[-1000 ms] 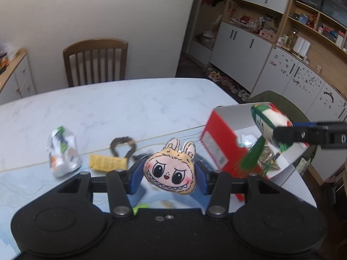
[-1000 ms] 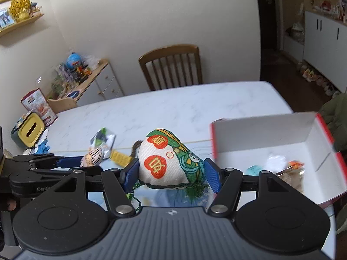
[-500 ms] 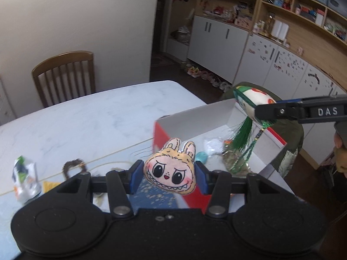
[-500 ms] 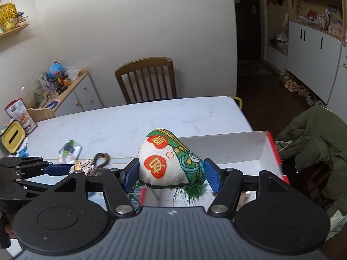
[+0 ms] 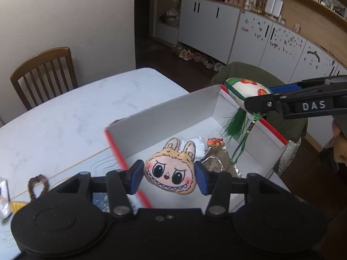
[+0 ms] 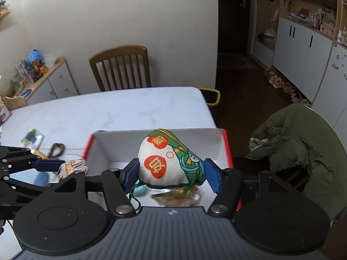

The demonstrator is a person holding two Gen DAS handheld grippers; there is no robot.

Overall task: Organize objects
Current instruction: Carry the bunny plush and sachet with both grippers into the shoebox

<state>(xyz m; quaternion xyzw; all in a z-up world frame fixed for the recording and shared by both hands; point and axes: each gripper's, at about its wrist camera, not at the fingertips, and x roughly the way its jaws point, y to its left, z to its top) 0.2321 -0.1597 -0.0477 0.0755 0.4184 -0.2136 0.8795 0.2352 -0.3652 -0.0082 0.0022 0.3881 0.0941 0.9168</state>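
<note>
gripping a rabbit-faced plush charm [image 5: 170,171] between its blue pads, the left claw [image 5: 169,174] is now hanging over the near-left part of the white box [image 5: 164,119] with the red rim, where a second ago it was sitting over the bare table [image 5: 71,117] with the box off at 2 o'clock. the right claw [image 6: 171,172] is pinching an embroidered sachet [image 6: 168,158] with red hearts and a green tassel, and it has travelled too: in the left wrist view the sachet is hovering at 2 o'clock above the box's far-right rim, tassel dangling down toward the inside. both loads have come across from the table to the box, so the carrying part is looking nearly finished and letting go seems the next step. under the claws, a foil packet [image 5: 214,164] and small trinkets are already lying on the box floor. out at 9 o'clock in the left view, a beaded bracelet [image 5: 36,183] and a yellow tag [image 5: 18,205] are waiting on the table, with a crinkled wrapper [image 6: 32,138] beyond them in the right view, so more trips are likely.
</note>
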